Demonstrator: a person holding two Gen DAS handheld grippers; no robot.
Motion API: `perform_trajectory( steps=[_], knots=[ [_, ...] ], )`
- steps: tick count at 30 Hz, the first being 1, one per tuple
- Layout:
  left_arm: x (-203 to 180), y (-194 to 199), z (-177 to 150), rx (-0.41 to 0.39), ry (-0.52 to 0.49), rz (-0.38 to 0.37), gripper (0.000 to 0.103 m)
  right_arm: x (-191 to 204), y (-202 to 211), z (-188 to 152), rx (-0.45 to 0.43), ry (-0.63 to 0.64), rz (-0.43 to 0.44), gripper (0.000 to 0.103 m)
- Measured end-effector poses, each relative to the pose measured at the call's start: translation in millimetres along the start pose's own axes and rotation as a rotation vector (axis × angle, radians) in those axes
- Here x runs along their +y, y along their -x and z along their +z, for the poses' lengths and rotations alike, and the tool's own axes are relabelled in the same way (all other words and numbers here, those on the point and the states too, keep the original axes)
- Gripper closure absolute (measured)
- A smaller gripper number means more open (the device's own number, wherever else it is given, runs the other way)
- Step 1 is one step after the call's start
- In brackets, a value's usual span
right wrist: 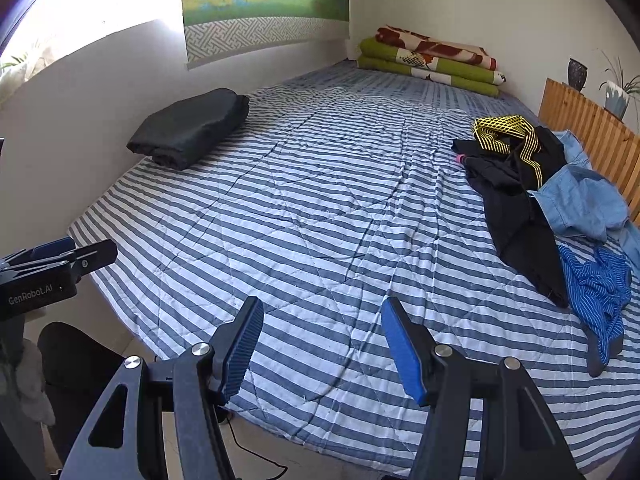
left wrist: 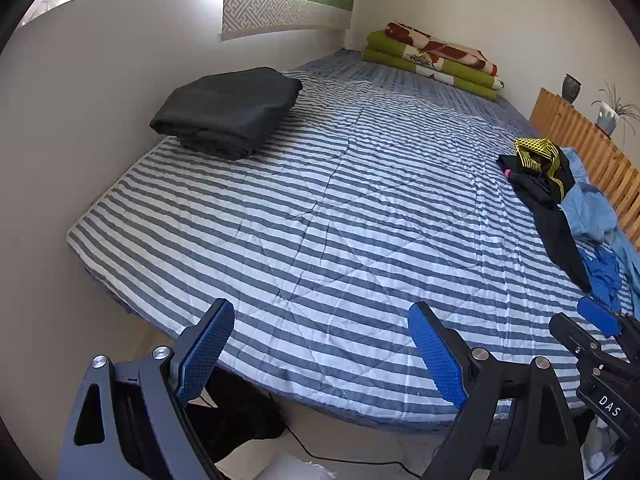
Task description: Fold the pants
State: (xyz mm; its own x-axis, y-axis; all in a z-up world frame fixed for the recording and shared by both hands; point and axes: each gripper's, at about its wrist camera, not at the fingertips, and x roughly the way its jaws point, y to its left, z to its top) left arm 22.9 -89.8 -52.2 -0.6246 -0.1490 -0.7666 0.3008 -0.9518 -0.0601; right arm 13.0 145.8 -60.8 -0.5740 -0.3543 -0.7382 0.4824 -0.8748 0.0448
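Black pants (right wrist: pixel 516 204) lie crumpled in the clothes heap (right wrist: pixel 576 216) at the bed's (right wrist: pixel 320 208) right edge, against the slatted headboard (right wrist: pixel 588 128); long axis runs near-to-far along that edge, one leg trailing toward the near end. Left gripper (left wrist: pixel 320 356) and right gripper (right wrist: pixel 320 352) hover over the near edge, jaws spread, empty; folded dark garment (left wrist: pixel 228 112) sits far left.

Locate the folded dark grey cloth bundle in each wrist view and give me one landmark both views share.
Left wrist view: the folded dark grey cloth bundle lies upper left, on the striped bed's far-left edge by the white wall.
Right wrist view: the same bundle lies left of centre, smaller, by that wall.
Shared landmark: the stack of folded green and red floral blankets at the bed's far end.
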Motion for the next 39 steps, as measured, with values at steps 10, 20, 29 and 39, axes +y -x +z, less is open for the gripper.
perform_trajectory(
  steps=[10,20,29,39],
  knots=[
    [1.1,2.1,-3.1,0.000,-0.006,-0.010,0.012,0.8,2.2,-2.9,0.000,0.001,-0.006,0.046],
    [1.6,2.2,-1.6,-0.001,-0.020,-0.018,0.012,0.5,2.8,-5.6,0.003,-0.001,-0.006,0.045],
    [2.9,1.8,1.3,-0.003,-0.029,-0.021,0.012,1.9,2.0,-7.0,0.008,-0.001,-0.005,0.045],
    [1.0,0.9,2.8,0.001,-0.036,-0.024,0.011,1.7,0.6,-7.4,0.014,-0.001,-0.007,0.045]
  ],
)
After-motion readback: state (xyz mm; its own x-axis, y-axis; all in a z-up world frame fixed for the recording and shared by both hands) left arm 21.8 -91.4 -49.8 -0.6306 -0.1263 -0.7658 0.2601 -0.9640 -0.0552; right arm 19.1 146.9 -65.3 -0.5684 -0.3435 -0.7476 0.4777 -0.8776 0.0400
